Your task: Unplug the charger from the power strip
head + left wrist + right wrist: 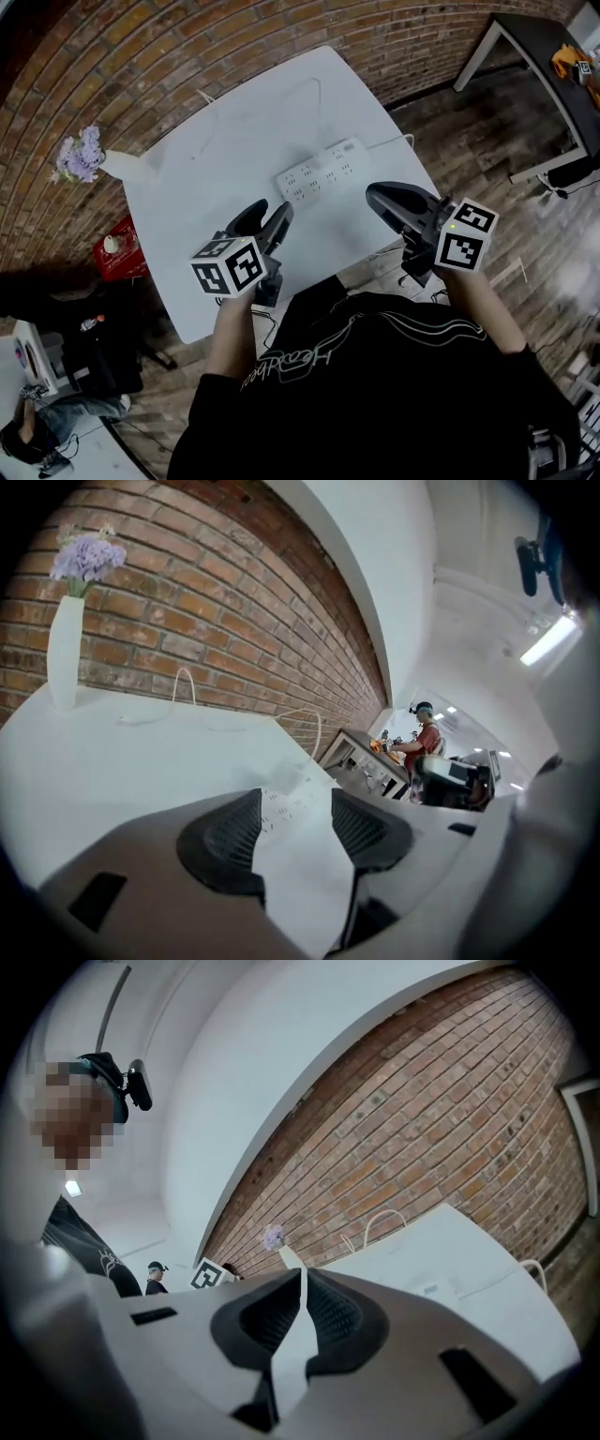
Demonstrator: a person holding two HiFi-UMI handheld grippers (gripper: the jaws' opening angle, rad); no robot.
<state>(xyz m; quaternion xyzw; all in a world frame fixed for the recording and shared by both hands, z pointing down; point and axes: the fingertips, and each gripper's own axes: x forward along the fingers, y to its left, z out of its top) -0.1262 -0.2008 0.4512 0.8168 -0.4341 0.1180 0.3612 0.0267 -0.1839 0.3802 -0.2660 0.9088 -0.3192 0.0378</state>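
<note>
The white power strip [323, 169] lies on the white table [178, 216], nearer its right edge, with bare top around it. The left gripper [269, 217] hovers just short of it, jaws wide apart and empty; the right gripper [382, 199], by the right edge, is closed on nothing

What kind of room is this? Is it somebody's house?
Probably not a house, more like a workshop or lab: a brick wall, a white table with a power strip, and another person busy at a bench farther off.
</note>
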